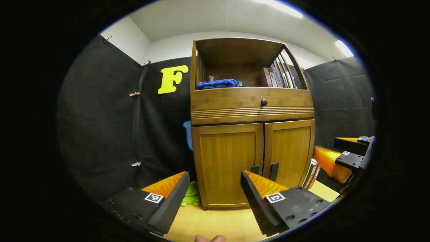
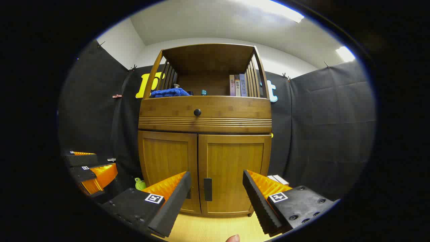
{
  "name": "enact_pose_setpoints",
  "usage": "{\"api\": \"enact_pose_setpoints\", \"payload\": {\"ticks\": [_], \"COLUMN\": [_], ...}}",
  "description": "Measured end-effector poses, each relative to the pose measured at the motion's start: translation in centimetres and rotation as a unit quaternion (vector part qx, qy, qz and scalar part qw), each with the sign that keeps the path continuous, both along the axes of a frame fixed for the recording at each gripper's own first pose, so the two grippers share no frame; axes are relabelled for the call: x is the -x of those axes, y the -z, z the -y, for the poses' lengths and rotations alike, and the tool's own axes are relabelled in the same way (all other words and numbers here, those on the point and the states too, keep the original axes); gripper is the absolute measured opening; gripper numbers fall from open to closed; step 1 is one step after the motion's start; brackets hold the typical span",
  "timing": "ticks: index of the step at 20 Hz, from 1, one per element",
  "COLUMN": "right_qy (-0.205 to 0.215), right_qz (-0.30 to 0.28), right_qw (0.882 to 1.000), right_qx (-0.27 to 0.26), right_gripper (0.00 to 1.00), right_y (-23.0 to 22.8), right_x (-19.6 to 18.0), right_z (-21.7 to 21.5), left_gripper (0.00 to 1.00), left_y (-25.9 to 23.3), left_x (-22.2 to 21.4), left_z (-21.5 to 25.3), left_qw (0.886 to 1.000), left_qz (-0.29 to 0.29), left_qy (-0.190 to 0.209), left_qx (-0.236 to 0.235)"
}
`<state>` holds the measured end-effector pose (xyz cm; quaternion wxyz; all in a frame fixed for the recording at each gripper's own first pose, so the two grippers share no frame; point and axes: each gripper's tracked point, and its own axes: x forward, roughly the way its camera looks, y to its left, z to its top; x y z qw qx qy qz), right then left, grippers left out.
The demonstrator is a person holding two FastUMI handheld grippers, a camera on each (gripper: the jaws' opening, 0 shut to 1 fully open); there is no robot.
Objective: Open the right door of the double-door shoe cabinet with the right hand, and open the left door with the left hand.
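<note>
The wooden shoe cabinet (image 1: 252, 101) (image 2: 205, 114) stands in front of me with both lower doors closed. In the left gripper view, my left gripper (image 1: 215, 174) is open, a short way in front of the left door (image 1: 228, 161); the two dark vertical handles (image 1: 273, 171) stand by the centre seam, just past its right finger. The right gripper (image 1: 349, 154) shows at the far right, beside the right door (image 1: 290, 151). In the right gripper view, my right gripper (image 2: 216, 174) is open in front of the right door (image 2: 235, 168), whose handle (image 2: 208, 189) shows between its fingers. The left gripper (image 2: 90, 168) is low at the left.
A drawer with a round knob (image 1: 264, 102) sits above the doors. The open shelf holds a blue towel (image 1: 217, 83) and books (image 1: 273, 76). A green toy (image 1: 190, 198) lies on the floor left of the cabinet, and books (image 2: 278, 180) lean at its right. Black cloth walls surround it.
</note>
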<state>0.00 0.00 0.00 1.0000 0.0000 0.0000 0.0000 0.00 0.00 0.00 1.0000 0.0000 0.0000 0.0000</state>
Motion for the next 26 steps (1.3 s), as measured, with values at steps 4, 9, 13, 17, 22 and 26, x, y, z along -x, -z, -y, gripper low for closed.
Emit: {"api": "enact_pose_setpoints", "payload": {"ticks": [4,9,13,17,22,26], "right_qy": [-0.002,-0.004,-0.002,-0.002,-0.01,-0.015], "right_qz": [-0.009,-0.013,-0.013,-0.009,-0.013,-0.024], "right_qw": [1.0,1.0,1.0,1.0,1.0,1.0], "right_qx": [-0.002,-0.001,0.006,0.005,-0.001,0.003], "right_gripper": [0.98,0.98,0.98,0.98,0.98,0.98], "right_y": [0.8,1.4,1.6,1.7,2.4,3.7], "right_x": [0.2,0.4,0.6,1.1,0.7,-1.3], "right_z": [-0.3,-0.6,-0.8,-0.9,-1.5,-1.9], "left_gripper": [0.95,0.95,0.95,0.93,0.95,0.94], "left_y": [-0.1,-0.2,-0.1,-0.1,0.1,0.6], "left_x": [0.0,-0.1,-0.2,-0.3,-0.1,0.2], "left_z": [0.0,-0.2,-0.5,-1.4,-1.1,-0.1], "left_qw": [1.0,1.0,1.0,1.0,1.0,1.0], "left_qz": [0.001,0.003,0.006,0.012,0.016,0.015], "left_qy": [0.002,0.001,0.005,0.001,0.007,0.022], "left_qx": [0.002,0.004,0.007,0.003,0.01,0.005]}}
